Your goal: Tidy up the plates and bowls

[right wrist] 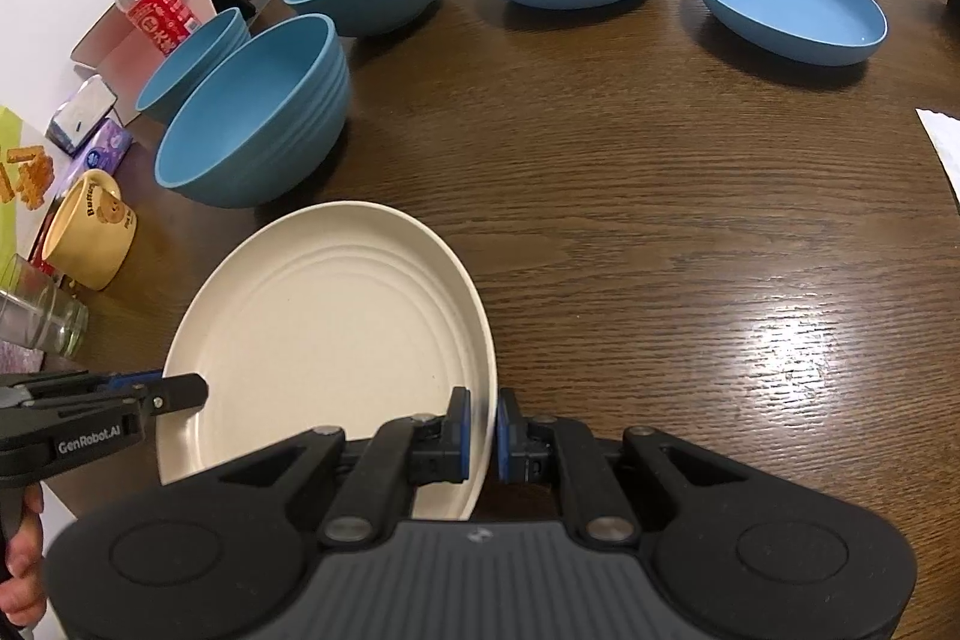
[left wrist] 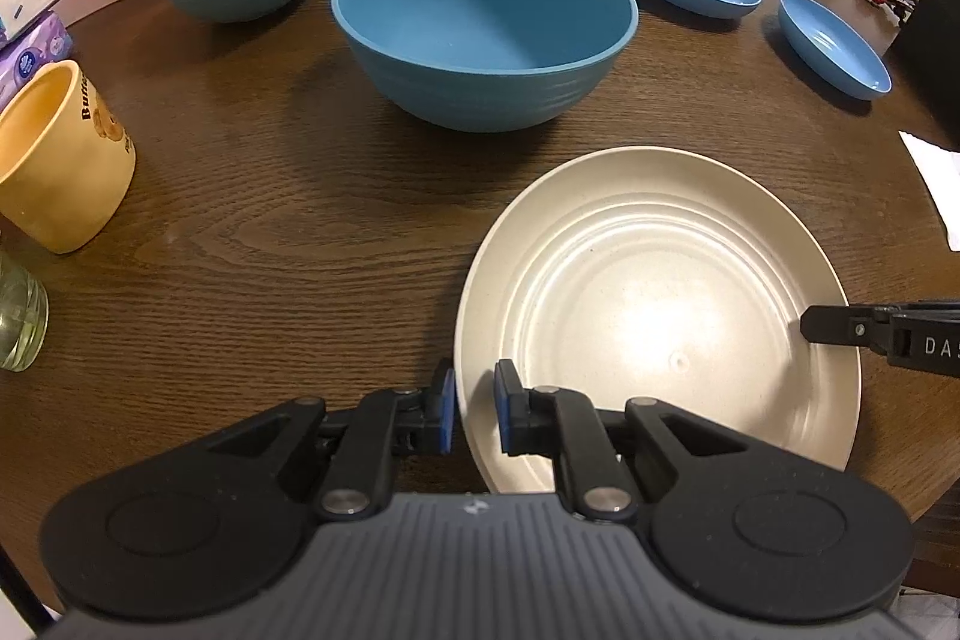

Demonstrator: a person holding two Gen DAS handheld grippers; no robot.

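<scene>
Cream plate [left wrist: 654,304], lower right of the left-wrist view, on the wooden bench [left wrist: 288,232]. Left tongs [left wrist: 474,415] pinch its left rim; right tongs [right wrist: 482,430] pinch the opposite rim. Blue bowls [left wrist: 486,22] stand above.

Both views I work from are bright and sharp, with strong fisheye bending and dark corners. Daylight enters from far windows, blown out white. A glare patch sits on the cream plate [left wrist: 654,322] and on the table [right wrist: 798,340] at near right. Soft shadows lie under the blue bowls [left wrist: 486,22].
</scene>
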